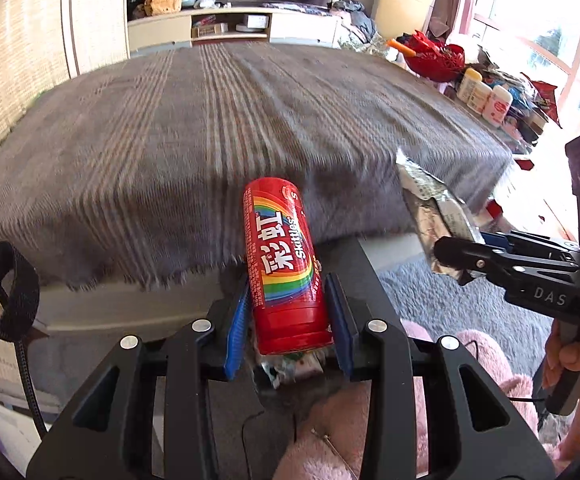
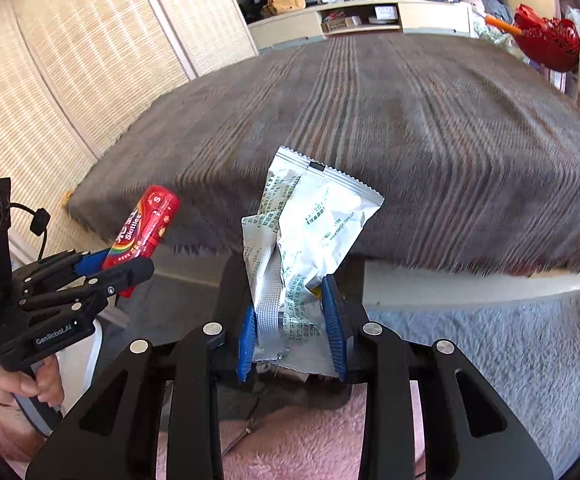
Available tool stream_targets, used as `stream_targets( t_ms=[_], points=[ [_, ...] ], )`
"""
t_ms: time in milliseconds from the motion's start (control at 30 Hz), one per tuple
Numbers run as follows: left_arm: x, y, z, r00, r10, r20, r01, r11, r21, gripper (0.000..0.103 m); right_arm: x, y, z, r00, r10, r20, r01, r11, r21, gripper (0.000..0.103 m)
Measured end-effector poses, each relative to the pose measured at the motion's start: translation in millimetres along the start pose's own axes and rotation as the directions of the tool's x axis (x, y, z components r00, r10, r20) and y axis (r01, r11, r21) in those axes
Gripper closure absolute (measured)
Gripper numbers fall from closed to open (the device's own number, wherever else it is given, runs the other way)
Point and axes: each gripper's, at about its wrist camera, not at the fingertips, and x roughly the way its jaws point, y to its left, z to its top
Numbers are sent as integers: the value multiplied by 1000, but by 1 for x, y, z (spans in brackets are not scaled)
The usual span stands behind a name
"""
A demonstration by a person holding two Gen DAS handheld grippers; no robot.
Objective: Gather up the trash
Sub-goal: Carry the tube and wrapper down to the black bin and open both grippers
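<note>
My left gripper (image 1: 288,320) is shut on a red Skittles tube (image 1: 284,260), which sticks up and forward between the blue pads over the near edge of the bed. A crumpled wrapper scrap (image 1: 294,368) shows just below the tube's base. My right gripper (image 2: 294,328) is shut on a bunch of silver foil sachets (image 2: 310,236) with green print, fanned upward. In the right wrist view the left gripper (image 2: 114,272) with the Skittles tube (image 2: 142,228) is at the lower left. In the left wrist view the right gripper (image 1: 462,256) holds the foil sachets (image 1: 430,196) at the right.
A bed with a grey striped blanket (image 1: 210,128) fills the middle. Grey carpet (image 2: 490,344) lies below its edge. At the bed's right side stand a red basket (image 1: 434,56), several white bottles (image 1: 486,96) and clutter. A low cabinet (image 1: 230,26) stands beyond. Pink fuzzy fabric (image 2: 290,440) is beneath the grippers.
</note>
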Motion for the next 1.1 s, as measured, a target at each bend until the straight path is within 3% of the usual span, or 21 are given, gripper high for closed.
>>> stream_targets(
  t_ms=[300, 700, 1033, 1100],
  points=[
    [46, -2, -40, 991, -44, -123, 43, 999, -14, 74, 41, -7, -39, 995, 10, -104, -3, 998, 65, 71],
    [99, 5, -58, 970, -61, -234, 51, 998, -48, 74, 96, -22, -48, 975, 58, -214, -26, 988, 150, 71],
    [115, 8, -66, 951, -80, -298, 65, 996, -59, 74, 98, -14, -37, 980, -22, -200, 48, 991, 127, 68],
    [115, 9, -66, 949, -72, -306, 56, 997, -61, 73, 96, -13, -35, 981, -38, -189, 62, 990, 124, 62]
  ],
)
